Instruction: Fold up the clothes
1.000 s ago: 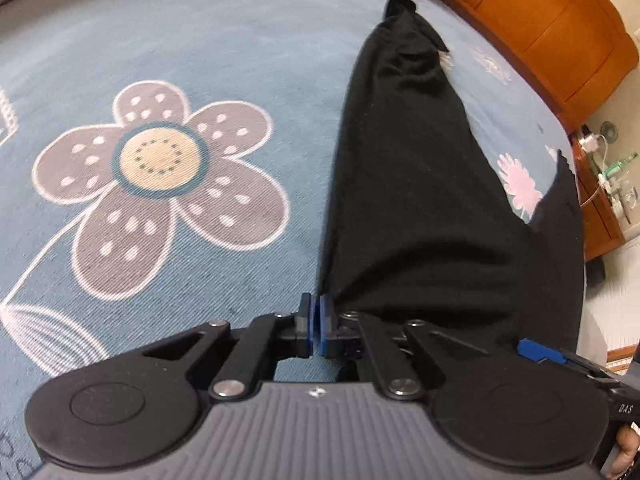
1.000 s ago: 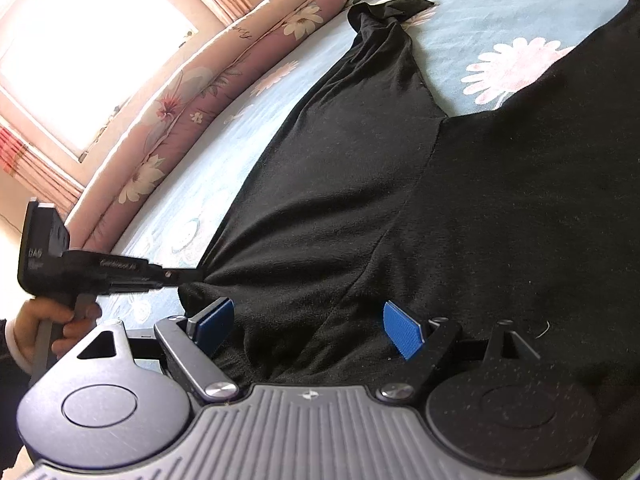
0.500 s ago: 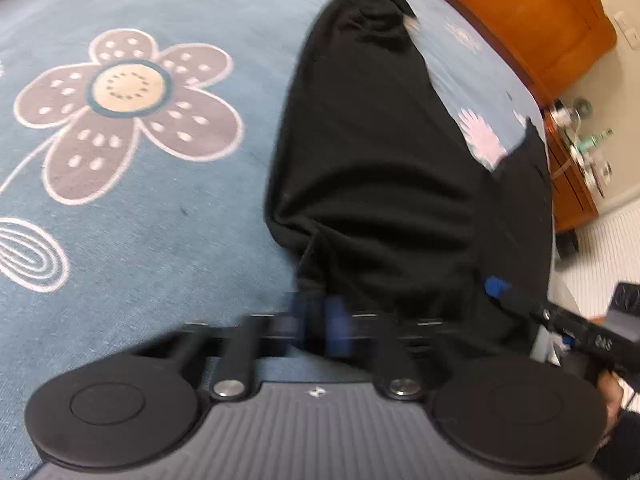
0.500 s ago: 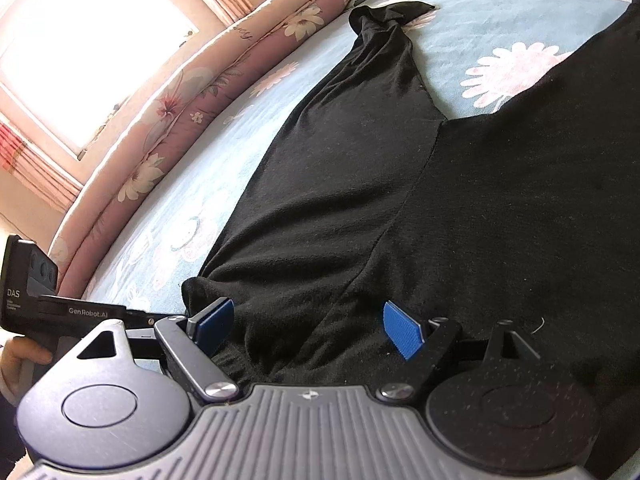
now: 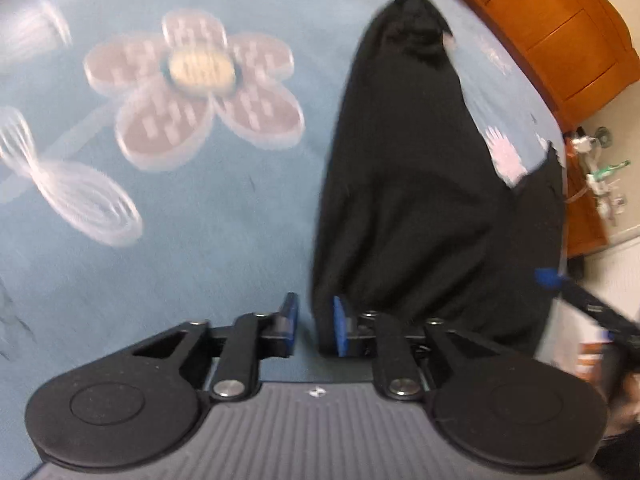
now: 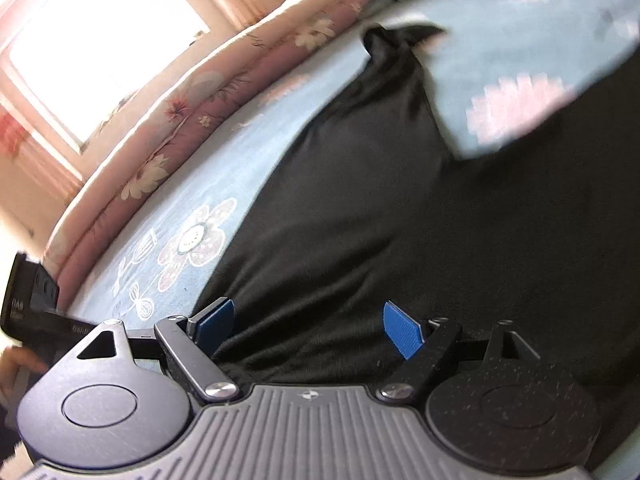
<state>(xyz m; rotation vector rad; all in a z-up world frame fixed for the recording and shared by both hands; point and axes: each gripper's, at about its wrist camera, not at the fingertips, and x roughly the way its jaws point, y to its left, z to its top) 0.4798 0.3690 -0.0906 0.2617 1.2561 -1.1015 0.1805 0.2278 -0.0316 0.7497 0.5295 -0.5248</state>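
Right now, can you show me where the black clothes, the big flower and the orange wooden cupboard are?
black clothes (image 5: 404,184), left wrist view, middle of the long folded part.
big flower (image 5: 200,68), left wrist view, its yellow centre on the blue bedsheet.
orange wooden cupboard (image 5: 560,32), left wrist view, its panelled front.

Open blue bedspread (image 5: 240,220) left, black garment (image 5: 420,200) right

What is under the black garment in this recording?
The black garment lies spread on a light blue bedspread printed with flowers; one pale flower shows beside the cloth. Whatever print or object sits directly beneath the fabric is covered.
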